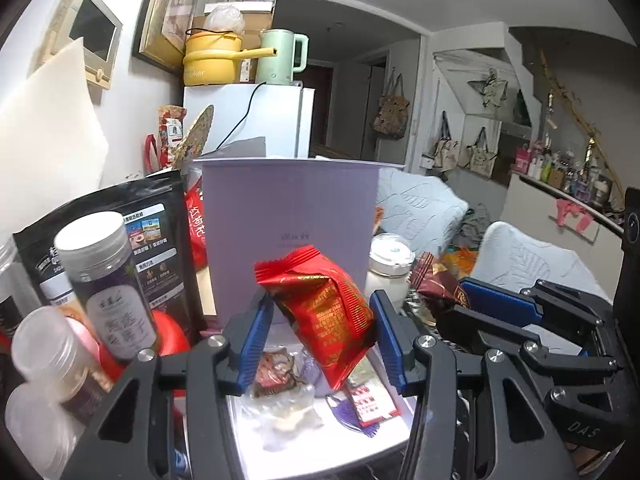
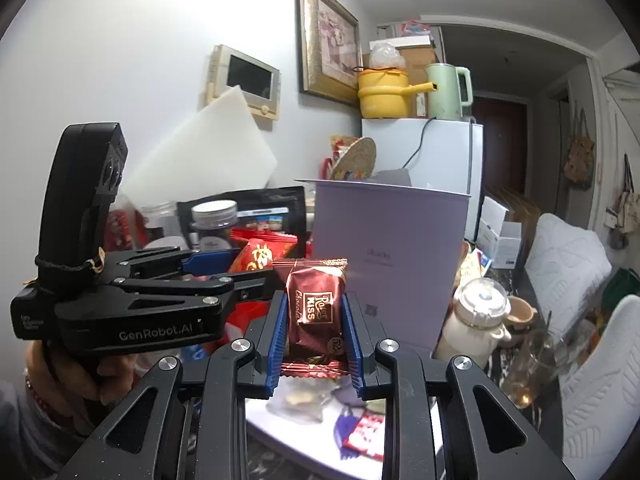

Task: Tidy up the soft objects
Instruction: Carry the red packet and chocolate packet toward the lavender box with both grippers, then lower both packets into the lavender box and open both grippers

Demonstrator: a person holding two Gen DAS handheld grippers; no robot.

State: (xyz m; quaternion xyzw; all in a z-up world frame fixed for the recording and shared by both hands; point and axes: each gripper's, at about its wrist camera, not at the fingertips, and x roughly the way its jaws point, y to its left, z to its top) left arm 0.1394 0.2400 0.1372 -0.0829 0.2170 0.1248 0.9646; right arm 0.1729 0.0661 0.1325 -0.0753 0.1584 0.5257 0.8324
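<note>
Claws both loaded. Left claw (image 1: 322,320) pinches a red snack packet (image 1: 324,312), lower centre of the left wrist view, tilted, lifted above the white surface (image 1: 256,448). Right claw (image 2: 314,336) pinches a dark red Kiss chocolate packet (image 2: 316,312), upright, lower centre of the right wrist view. Small wrapped snacks (image 1: 280,392) lie on the surface under the claws. Behind stands a lilac box (image 1: 292,216), centre frame. Labelled jar (image 1: 108,280) and black pouch (image 1: 160,240) at left; white fridge (image 1: 276,120) beyond with a yellow cooker (image 1: 212,60) and green kettle (image 1: 280,56) on top.
</note>
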